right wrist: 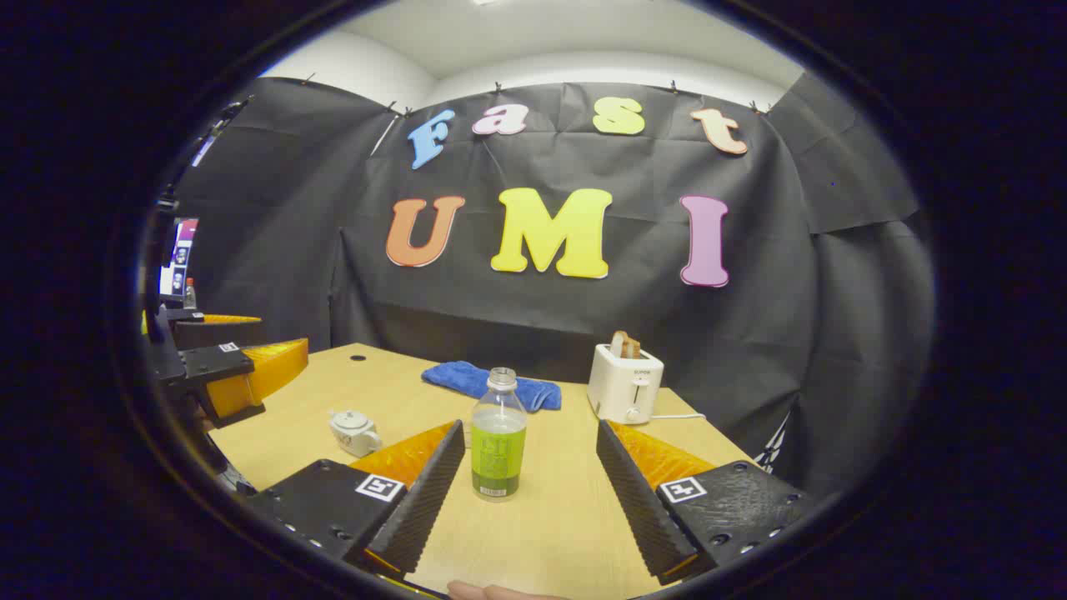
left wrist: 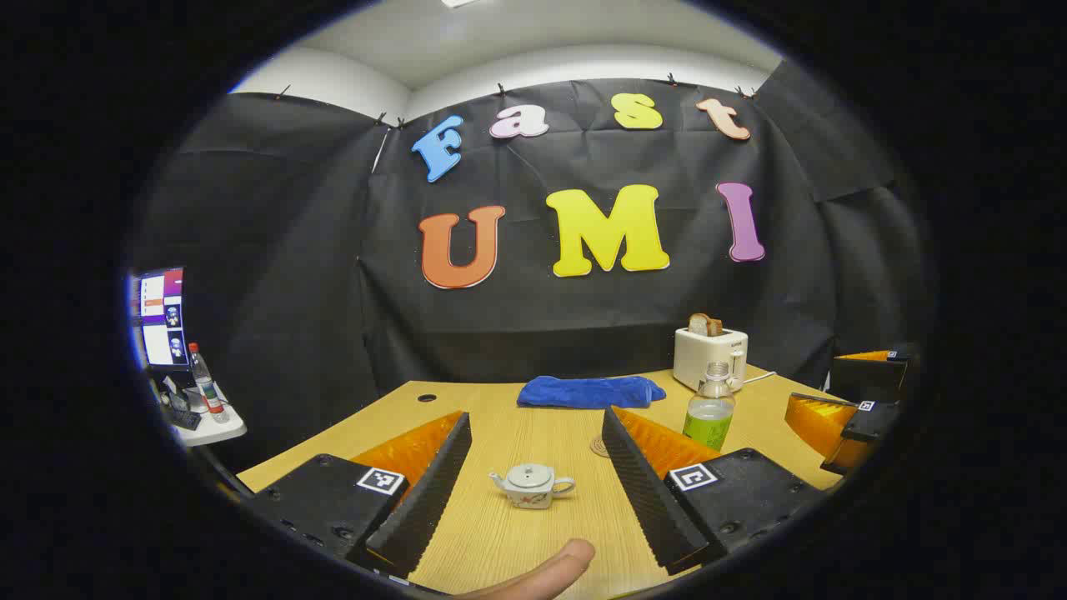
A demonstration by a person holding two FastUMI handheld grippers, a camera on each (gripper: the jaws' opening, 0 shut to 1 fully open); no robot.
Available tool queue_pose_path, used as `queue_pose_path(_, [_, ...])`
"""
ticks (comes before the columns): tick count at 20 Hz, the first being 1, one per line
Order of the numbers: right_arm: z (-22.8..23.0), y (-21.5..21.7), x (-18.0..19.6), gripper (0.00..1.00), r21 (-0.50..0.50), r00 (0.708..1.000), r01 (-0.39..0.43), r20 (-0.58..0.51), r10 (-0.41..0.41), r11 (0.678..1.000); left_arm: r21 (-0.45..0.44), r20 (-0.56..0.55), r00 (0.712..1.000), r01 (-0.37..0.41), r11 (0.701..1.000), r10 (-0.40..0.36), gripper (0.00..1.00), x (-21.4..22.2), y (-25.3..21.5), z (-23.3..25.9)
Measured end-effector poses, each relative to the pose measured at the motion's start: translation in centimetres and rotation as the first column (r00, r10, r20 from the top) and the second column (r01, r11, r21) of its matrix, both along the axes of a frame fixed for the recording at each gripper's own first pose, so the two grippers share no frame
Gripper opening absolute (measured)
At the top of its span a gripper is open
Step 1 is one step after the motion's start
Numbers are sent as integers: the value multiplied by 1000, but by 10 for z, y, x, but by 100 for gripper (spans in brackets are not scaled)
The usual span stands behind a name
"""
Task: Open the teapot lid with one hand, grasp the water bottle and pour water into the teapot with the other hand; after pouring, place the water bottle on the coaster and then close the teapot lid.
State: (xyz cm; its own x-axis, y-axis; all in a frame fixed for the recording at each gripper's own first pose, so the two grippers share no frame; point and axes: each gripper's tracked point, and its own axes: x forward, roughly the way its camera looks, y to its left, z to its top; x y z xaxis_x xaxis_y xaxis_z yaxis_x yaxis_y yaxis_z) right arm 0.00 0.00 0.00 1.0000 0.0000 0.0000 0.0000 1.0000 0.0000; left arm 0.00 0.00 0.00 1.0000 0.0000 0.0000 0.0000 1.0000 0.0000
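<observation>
While both tools hang over the near edge of the wooden table (left wrist: 500, 533), neither one touches anything; the left gripper (left wrist: 535, 492) has its jaws spread wide, and the small white teapot (left wrist: 532, 486) stands on the table in the gap between them, a little ahead of the fingertips, its lid (left wrist: 530, 476) seated and its spout turned to the view's left; a fingertip (left wrist: 554, 571) of the holding hand shows just before the teapot at the view's bottom edge. Past the teapot and to its right stands the water bottle (left wrist: 709, 408), uncapped and holding green liquid; the round coaster (left wrist: 600, 446) lies flat between teapot and bottle, partly hidden by a finger. In the right gripper view the right gripper (right wrist: 532, 475) is likewise spread wide, empty, with the bottle upright between its fingers and clear of both. Beyond the teapot, a blue cloth (left wrist: 590, 391) lies folded, with a white toaster (left wrist: 709, 356) holding bread to its right.
</observation>
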Motion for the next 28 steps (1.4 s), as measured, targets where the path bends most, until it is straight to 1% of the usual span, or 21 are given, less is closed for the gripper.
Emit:
queue_pose_path(4, [-1, -4, 2, 95, 0, 1000, 3, -8, -3, 1000, -6, -3, 1000, -6, 1000, 6, 99, 1, -1, -2])
queue_pose_path(5, [-1, -5, 3, 98, 0, 1000, 3, -7, -3, 1000, -7, -5, 1000, -8, 1000, 8, 99, 1, -1, -3])
queue_pose_path(6, [-3, -7, 4, 95, 3, 1000, 9, -9, -9, 1000, -7, -8, 1000, -10, 1000, 10, 99, 2, -1, -4])
queue_pose_path(11, [-5, -10, 7, 95, -4, 1000, 22, -18, -22, 1000, 0, -27, 1000, -5, 1000, 5, 99, 5, -2, -11])
queue_pose_path(12, [-5, -11, 7, 97, -4, 1000, 21, -19, -21, 1000, 3, -36, 999, -4, 1000, 4, 99, 6, -2, -13])
queue_pose_path(13, [-7, -11, 8, 95, -1, 1000, 20, -21, -20, 1000, 6, -42, 999, -6, 1000, 6, 99, 8, -2, -15])
queue_pose_path(15, [-8, -12, 10, 95, -2, 999, 30, -25, -30, 1000, 7, -44, 999, -14, 1000, 14, 99, 9, -1, -14])
queue_pose_path(16, [-8, -14, 11, 98, 0, 999, 36, -30, -36, 999, 4, -44, 999, -10, 1000, 11, 99, 9, -2, -16])
queue_pose_path(18, [-12, -15, 13, 98, 3, 998, 42, -42, -41, 999, 5, -42, 999, -10, 1000, 10, 100, 10, -1, -17])
queue_pose_path(19, [-13, -16, 13, 95, 6, 998, 45, -46, -45, 999, 7, -41, 999, -11, 1000, 11, 99, 11, -1, -17])
queue_pose_path(20, [-13, -16, 13, 95, 6, 998, 45, -48, -45, 999, 7, -43, 999, -9, 1000, 9, 99, 11, -1, -18])
queue_pose_path(23, [-13, -18, 14, 95, 2, 998, 49, -45, -49, 999, -18, -54, 998, -12, 1000, 11, 99, 17, 2, -22])
queue_pose_path(24, [-13, -19, 14, 98, -3, 998, 51, -44, -51, 999, -37, -51, 999, -15, 999, 13, 99, 21, 4, -22])
queue_pose_path(28, [-9, -32, 13, 98, -10, 996, 82, -31, -82, 997, -90, -80, 997, 13, 996, -20, 99, 45, 3, -37])
